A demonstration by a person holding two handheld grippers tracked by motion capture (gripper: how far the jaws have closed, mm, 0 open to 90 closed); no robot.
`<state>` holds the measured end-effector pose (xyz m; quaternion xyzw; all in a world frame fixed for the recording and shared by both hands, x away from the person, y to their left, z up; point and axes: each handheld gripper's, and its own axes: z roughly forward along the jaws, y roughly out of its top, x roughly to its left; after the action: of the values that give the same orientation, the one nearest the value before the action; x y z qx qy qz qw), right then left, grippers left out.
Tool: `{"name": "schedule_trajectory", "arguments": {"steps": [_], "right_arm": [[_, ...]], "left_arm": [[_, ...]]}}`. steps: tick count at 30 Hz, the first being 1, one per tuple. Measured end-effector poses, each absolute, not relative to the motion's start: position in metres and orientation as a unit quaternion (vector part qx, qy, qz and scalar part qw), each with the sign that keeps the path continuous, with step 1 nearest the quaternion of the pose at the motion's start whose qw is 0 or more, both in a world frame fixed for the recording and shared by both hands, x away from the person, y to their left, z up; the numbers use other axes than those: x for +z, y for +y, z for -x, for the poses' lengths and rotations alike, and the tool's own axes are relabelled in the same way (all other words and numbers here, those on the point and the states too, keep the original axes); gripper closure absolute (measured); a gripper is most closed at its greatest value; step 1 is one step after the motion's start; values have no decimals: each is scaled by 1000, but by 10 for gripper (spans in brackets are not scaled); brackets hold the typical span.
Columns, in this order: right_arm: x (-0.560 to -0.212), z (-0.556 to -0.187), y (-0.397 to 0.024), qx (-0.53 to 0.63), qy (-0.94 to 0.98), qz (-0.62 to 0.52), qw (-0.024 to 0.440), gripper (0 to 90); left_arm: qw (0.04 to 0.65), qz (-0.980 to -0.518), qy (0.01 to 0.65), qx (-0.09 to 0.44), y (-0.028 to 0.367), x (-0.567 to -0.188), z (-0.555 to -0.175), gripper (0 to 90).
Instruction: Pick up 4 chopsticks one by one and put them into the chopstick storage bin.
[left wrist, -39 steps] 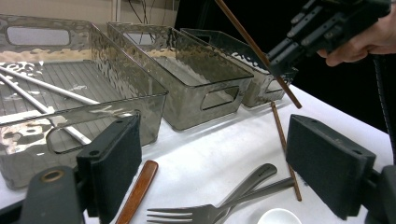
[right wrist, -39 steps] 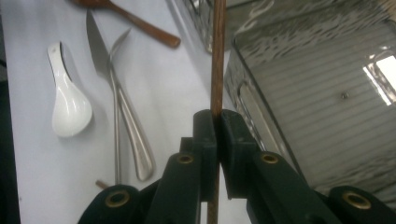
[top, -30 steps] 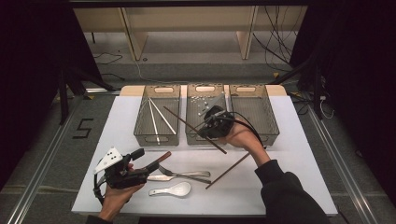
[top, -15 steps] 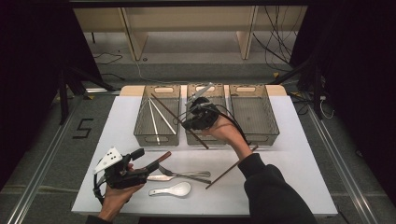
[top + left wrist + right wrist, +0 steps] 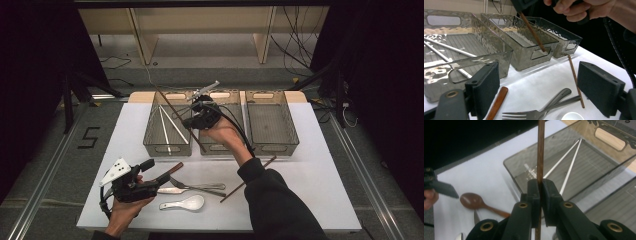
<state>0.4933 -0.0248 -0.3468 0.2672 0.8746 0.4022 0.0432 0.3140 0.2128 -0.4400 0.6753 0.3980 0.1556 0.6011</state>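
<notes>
right gripper (image 5: 540, 185) pinches brown chopstick (image 5: 540, 150) mid-shaft, held above left tray (image 5: 167, 131) holding two white chopsticks (image 5: 170, 123). left gripper (image 5: 539, 86) jaws spread wide, empty, low near fork (image 5: 544, 111).

Counter (image 5: 320, 165) is looking matt white, smooth. Three bins (image 5: 272, 120) are showing as smoky translucent plastic, hammered texture on the walls, ribbed floors, glossy and catching glare. Left bin is holding two white sticks (image 5: 167, 127), smooth, plastic-looking. Right claw (image 5: 540, 195) is clamping a brown chopstick (image 5: 540, 150), wood grain showing, matt; pads are looking like matt black rubber, arms black plastic with brass-coloured rivets. Left claw (image 5: 549, 87) pads are looking the same matt black. Second brown chopstick (image 5: 575, 80) is lying matt too. Fork (image 5: 541, 112) is reading as brushed metal, dull sheen. White spoon (image 5: 182, 203) is looking glossy, ceramic-like. Wooden spoon (image 5: 477, 203) is showing a smooth, slightly shiny finish.
</notes>
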Motion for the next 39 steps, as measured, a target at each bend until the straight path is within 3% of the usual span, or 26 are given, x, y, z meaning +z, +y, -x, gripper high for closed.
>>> {"name": "schedule_trajectory", "arguments": {"steps": [39], "right_arm": [[-351, -525, 13, 443, 830, -334, 59, 858]], "left_arm": [[604, -673, 398, 155, 213, -440, -314, 181]]}}
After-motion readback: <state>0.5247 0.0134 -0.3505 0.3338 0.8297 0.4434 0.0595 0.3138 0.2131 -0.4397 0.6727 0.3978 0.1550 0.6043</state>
